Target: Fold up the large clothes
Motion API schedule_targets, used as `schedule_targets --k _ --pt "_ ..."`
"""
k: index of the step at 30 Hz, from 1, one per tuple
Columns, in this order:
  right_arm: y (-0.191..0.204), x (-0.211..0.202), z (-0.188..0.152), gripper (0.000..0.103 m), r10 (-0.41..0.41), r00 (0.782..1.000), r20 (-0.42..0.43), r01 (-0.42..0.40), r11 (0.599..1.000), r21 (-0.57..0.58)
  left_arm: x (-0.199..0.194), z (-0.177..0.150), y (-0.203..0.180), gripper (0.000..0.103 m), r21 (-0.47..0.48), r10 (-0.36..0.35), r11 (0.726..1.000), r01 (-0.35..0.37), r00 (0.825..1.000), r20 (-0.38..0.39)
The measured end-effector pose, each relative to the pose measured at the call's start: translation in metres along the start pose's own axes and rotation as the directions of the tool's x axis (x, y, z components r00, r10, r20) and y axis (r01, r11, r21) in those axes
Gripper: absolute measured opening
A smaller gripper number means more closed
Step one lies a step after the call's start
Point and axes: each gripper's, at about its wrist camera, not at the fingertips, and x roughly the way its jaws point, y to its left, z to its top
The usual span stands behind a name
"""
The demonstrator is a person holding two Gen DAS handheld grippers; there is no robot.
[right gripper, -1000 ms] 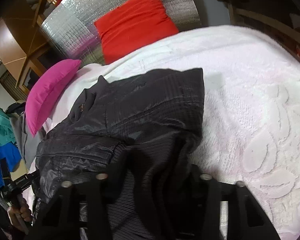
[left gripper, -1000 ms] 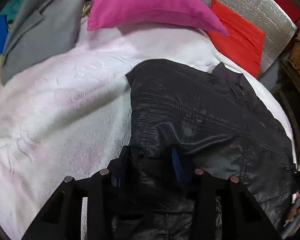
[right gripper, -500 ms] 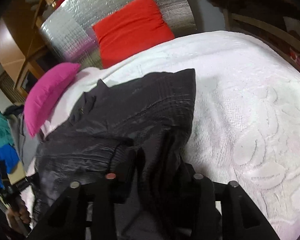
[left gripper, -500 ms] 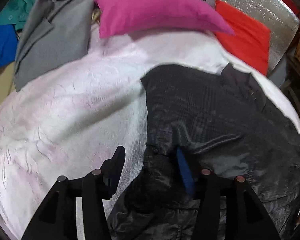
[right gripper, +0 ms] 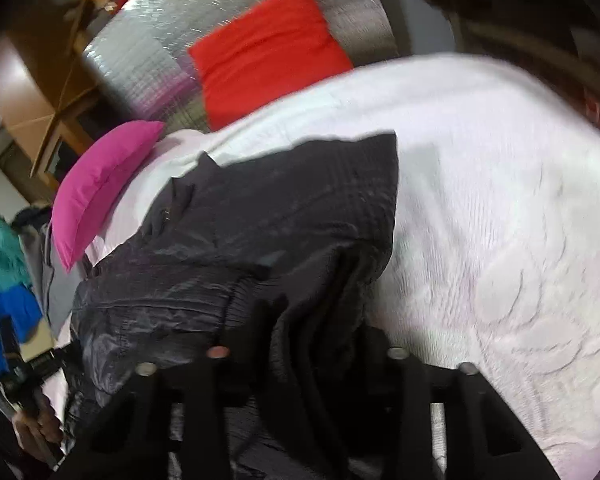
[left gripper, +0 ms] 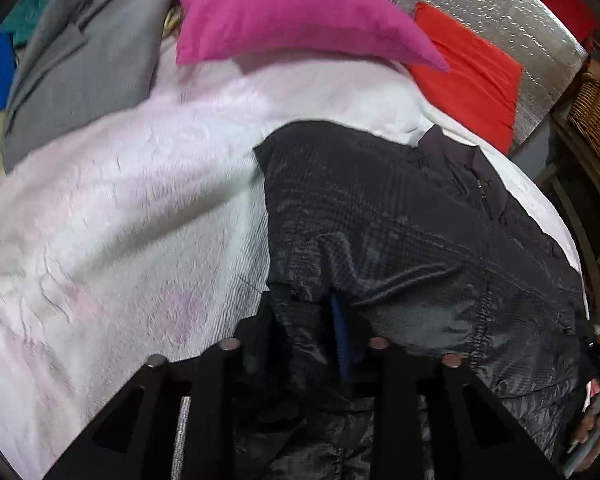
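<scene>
We have just closed both grippers, left (left gripper: 300, 344) and right (right gripper: 306, 340), on the near hem of the black jacket (left gripper: 400, 220) lying on the bed (left gripper: 120, 220); slick fabric, apparently bunched, could slip out.

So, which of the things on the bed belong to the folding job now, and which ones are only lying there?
Part of the job:
- black jacket, spread on the white bedspread
- left gripper and right gripper, jaws just closed, each pinching a bunch of its near edge

Just lying about:
- pink pillow
- red cushion
- grey garment
</scene>
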Motion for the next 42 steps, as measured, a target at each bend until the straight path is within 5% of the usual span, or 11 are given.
schedule_targets --k 4,10,13,18,26,34,39,42 --pt "0.015 -0.025 0.001 0.029 -0.008 0.994 0.106 0.015 0.997 -0.070 -0.002 0.000 -0.001 0.024 0.007 0.008 1.000 -0.008 1.000 0.008" --pt "-0.005 0.005 -0.005 0.040 -0.055 0.998 -0.017 0.054 0.998 -0.022 0.003 -0.003 -0.008 0.034 0.072 0.098 0.993 -0.096 0.995 -0.015" --pt "-0.007 -0.016 -0.002 0.064 -0.031 1.000 -0.004 0.031 0.999 0.026 -0.013 -0.005 -0.017 0.038 0.099 0.158 0.982 -0.161 0.987 0.037" --pt "-0.008 -0.062 -0.007 0.064 -0.014 0.995 0.103 0.012 1.000 0.014 -0.053 -0.013 -0.029 0.051 0.137 0.221 0.959 -0.247 0.958 0.181" --pt "-0.003 -0.112 -0.018 0.064 0.025 0.982 0.185 -0.030 0.999 0.025 -0.114 -0.032 -0.028 0.052 0.123 0.200 0.961 -0.247 0.930 0.308" --pt "-0.002 -0.156 -0.056 0.064 0.054 0.972 0.227 -0.060 0.998 0.021 -0.152 -0.058 -0.037 0.053 0.125 0.172 0.965 -0.229 0.919 0.356" --pt "-0.011 -0.177 -0.082 0.064 0.067 0.968 0.243 -0.079 0.996 0.040 -0.174 -0.078 -0.046 0.068 0.134 0.170 0.961 -0.241 0.901 0.399" --pt "-0.020 -0.189 -0.095 0.065 0.071 0.967 0.244 -0.087 0.995 0.056 -0.185 -0.093 -0.048 0.068 0.135 0.170 0.960 -0.245 0.895 0.412"
